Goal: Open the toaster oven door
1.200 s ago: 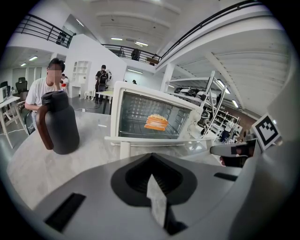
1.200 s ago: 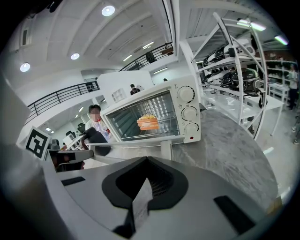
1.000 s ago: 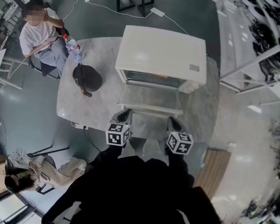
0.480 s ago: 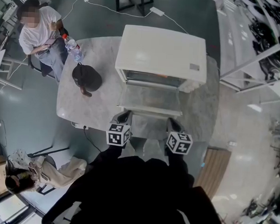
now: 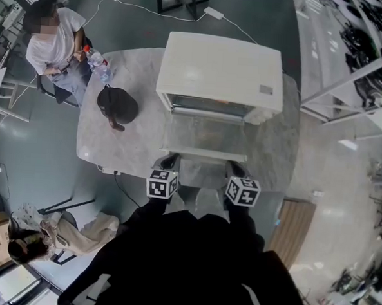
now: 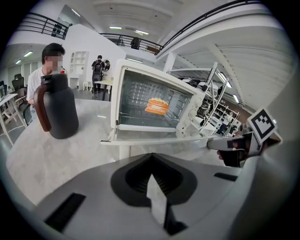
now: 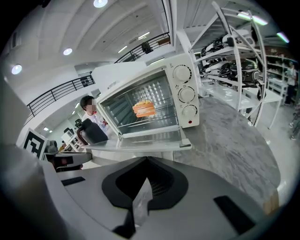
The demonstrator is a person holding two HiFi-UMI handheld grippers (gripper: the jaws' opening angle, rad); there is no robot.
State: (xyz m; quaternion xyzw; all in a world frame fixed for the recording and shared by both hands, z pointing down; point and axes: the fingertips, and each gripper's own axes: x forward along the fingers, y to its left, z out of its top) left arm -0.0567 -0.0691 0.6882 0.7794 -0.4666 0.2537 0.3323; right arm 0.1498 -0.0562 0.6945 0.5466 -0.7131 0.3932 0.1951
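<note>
Toaster oven [image 5: 220, 70] long axis laid along worktop [image 5: 114, 147] near edge | door [image 5: 208, 135] folded flat, pointed at near edge | left gripper [image 5: 169, 161], right gripper [image 5: 236, 168] closed, nothing held

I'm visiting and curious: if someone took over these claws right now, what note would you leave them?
Left claw: shut, empty. Right claw: shut, empty. White box-shaped toaster oven stands on the grey marble table; its glass door lies folded down flat, orange food inside. Both claws hang apart from the door, near the table's edge. Done: door open. Left: nothing.
</note>
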